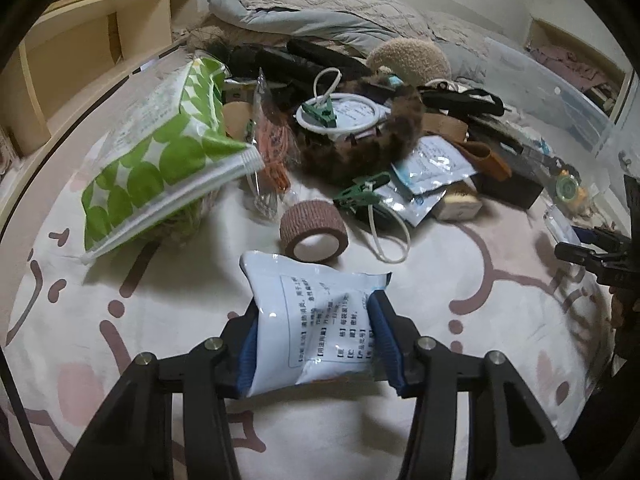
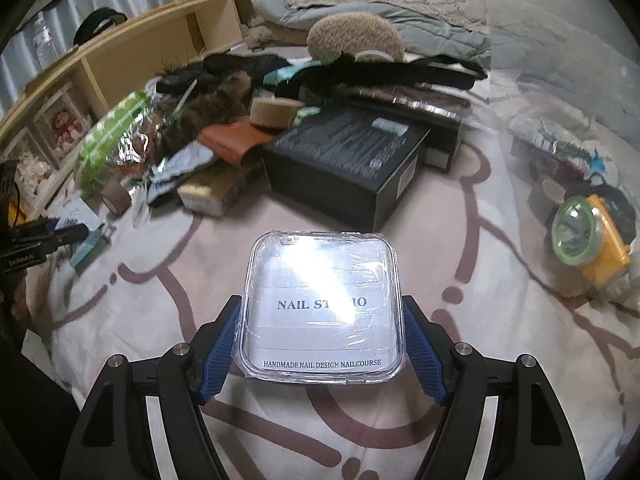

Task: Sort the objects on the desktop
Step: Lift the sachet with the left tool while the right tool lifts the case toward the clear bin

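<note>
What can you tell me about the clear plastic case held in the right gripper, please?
The clear plastic case is square with rounded corners, glossy, wrapped in film, and closed. A white insert reads "NAIL STUDIO", partly lost to glare, and "HANDMADE NAIL DESIGN NAILCOURSE". It lies roughly flat, lid up, above the patterned sheet, clamped at both sides by the right gripper's blue pads.

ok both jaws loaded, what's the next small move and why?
Probably carry the clear nail case to the right, toward the clear bin wall. The right gripper already clamps it on both sides, lifted off the sheet, and the left gripper holds the white pouch, so nothing more can be picked.
</note>
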Motion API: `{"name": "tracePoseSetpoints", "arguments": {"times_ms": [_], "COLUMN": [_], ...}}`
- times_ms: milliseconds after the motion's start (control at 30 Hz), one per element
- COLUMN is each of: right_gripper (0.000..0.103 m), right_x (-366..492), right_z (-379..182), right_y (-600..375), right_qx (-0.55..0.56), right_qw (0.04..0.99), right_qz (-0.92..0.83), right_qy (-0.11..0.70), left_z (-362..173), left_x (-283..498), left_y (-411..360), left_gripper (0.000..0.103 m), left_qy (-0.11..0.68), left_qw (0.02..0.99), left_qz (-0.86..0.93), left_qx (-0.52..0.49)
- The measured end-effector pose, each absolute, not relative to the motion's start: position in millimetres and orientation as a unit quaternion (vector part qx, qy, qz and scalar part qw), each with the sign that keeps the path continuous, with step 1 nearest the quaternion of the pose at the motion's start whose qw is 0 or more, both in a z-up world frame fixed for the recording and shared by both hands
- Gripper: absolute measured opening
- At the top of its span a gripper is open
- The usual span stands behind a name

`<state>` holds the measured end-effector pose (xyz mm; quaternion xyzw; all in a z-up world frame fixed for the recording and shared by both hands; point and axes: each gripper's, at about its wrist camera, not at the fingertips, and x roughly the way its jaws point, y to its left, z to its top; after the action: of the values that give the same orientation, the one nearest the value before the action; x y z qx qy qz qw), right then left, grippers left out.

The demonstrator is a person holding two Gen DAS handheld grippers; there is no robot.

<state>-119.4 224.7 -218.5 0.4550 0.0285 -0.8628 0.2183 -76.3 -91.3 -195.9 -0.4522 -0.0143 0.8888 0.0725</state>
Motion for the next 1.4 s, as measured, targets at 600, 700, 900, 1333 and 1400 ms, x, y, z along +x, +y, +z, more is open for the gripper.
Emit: {"name": "tracePoseSetpoints", "arguments": {"times_ms": [600, 700, 900, 1333, 1400], "right_gripper": [0.076, 0.076, 0.076, 0.076, 0.076], "right_x": [-112, -110, -106, -95, -94], "right_z": [-140, -130, -111, -68, -60], "right_y": [237, 238, 243, 266, 270], "right_qx": [0.393, 0.386, 0.373, 0.345, 0.342], "right_qw": [0.227, 0.229, 0.229, 0.212, 0.207], "right_qz": [-0.891, -0.893, -0.899, -0.914, -0.917], "right_qy": [0.017, 0.016, 0.013, -0.011, -0.012], "left_z": [-123, -110, -81, -26, -16], "left_x": [-73, -73, -73, -76, -78], "left_y": [-77, -74, -68, -47, -40], "left_gripper": [0.051, 0.051, 0.051, 0.051, 0.051], "left_qy": [-0.013, -0.014, -0.019, -0.033, -0.031], "left_qw": [0.089, 0.092, 0.102, 0.139, 0.146], "left_qz": [0.916, 0.920, 0.929, 0.941, 0.943], "left_qx": [-0.392, -0.380, -0.354, -0.306, -0.299]}}
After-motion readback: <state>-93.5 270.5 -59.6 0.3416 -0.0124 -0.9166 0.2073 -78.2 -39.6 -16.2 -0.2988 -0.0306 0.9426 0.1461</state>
